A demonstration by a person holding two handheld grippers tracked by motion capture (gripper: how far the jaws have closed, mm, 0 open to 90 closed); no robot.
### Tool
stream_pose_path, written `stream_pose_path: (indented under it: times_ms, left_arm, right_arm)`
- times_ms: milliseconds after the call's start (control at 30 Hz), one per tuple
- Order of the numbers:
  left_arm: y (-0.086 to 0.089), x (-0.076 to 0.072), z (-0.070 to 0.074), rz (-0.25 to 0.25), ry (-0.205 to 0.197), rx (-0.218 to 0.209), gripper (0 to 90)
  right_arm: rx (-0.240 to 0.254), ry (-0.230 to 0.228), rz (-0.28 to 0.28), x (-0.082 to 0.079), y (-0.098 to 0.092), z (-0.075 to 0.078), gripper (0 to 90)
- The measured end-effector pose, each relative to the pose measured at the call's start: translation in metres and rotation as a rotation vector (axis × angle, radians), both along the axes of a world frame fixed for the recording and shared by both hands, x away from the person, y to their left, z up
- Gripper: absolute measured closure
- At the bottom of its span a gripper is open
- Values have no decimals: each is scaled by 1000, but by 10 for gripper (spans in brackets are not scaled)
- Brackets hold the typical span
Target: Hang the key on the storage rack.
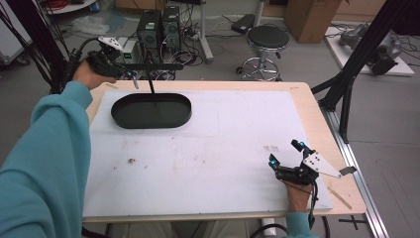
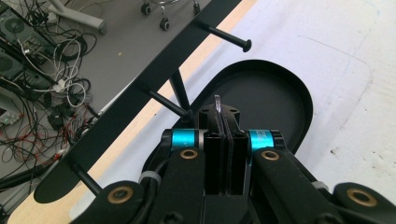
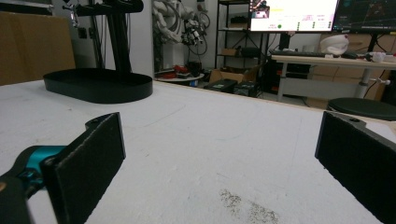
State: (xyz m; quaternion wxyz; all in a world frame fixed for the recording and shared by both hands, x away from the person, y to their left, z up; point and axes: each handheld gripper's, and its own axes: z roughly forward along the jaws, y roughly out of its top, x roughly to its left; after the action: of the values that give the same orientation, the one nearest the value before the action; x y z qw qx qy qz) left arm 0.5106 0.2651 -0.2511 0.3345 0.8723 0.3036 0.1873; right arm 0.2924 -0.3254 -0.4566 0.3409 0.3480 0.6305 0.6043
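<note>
At the far left of the tabletop (image 1: 297,99), the left tongs (image 2: 218,109) pinch a small, thin metal piece (image 2: 217,101) beside the rack (image 2: 140,88): light, stiff, slippery. Right tongs (image 3: 219,154) rest spread.

Left fingers (image 2: 223,122) pinched, right fingers (image 3: 91,158) apart

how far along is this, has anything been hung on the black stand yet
Done: the left gripper is shut on a small metal piece and raised beside the black stand. In hand: bringing that piece toward a peg on the crossbar. Left: the three visible pegs are bare, so hanging remains. The right gripper rests open on the table.
</note>
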Motion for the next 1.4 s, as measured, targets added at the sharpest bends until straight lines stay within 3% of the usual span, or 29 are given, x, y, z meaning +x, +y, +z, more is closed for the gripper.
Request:
stream_pose_path:
  times_ms: [1400]
  left_arm:
    - [6,15,-8,73,-15,-9,883]
  right_arm:
    - [4,0,5,0,0,0,8]
